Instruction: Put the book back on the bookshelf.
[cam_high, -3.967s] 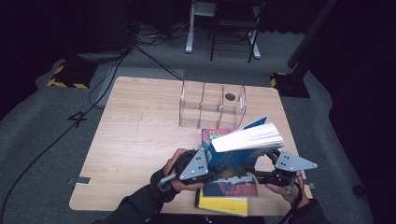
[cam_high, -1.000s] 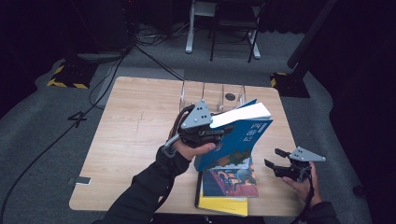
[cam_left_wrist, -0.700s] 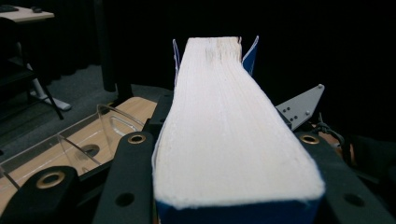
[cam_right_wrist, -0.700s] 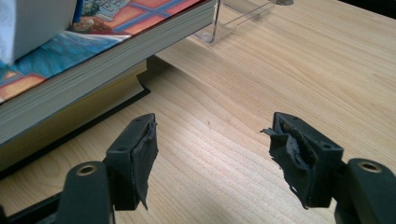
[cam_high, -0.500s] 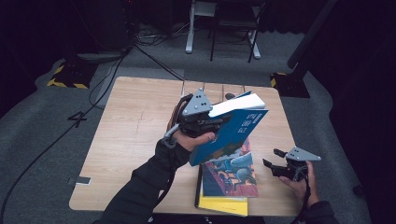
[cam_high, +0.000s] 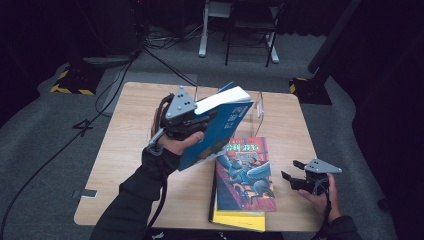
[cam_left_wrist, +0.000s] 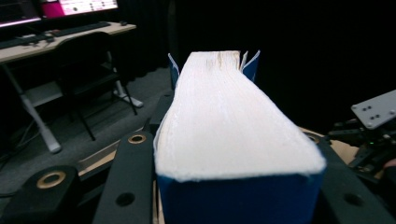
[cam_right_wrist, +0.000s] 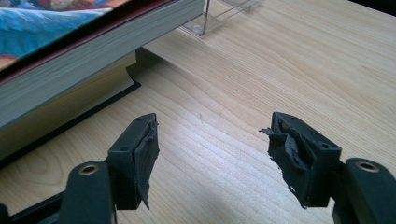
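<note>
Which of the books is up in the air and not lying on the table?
The blue book, clamped in the left gripper and tilted above the table. The colourful picture-cover book and the yellow one lie stacked flat.

A: What sort of place was it?

B: Looked like a lab or recording studio. Black curtains (cam_high: 390, 100) all round, grey carpet (cam_high: 45, 150), cables (cam_high: 150, 50) across the floor.

A: Anything else?

B: Hazard-striped stand bases (cam_high: 70, 82) beyond the wooden table (cam_high: 125, 130). Past the left gripper (cam_high: 182, 117), a desk with a lit monitor (cam_left_wrist: 77, 5), keyboard (cam_left_wrist: 88, 25) and chair (cam_left_wrist: 88, 79).
</note>
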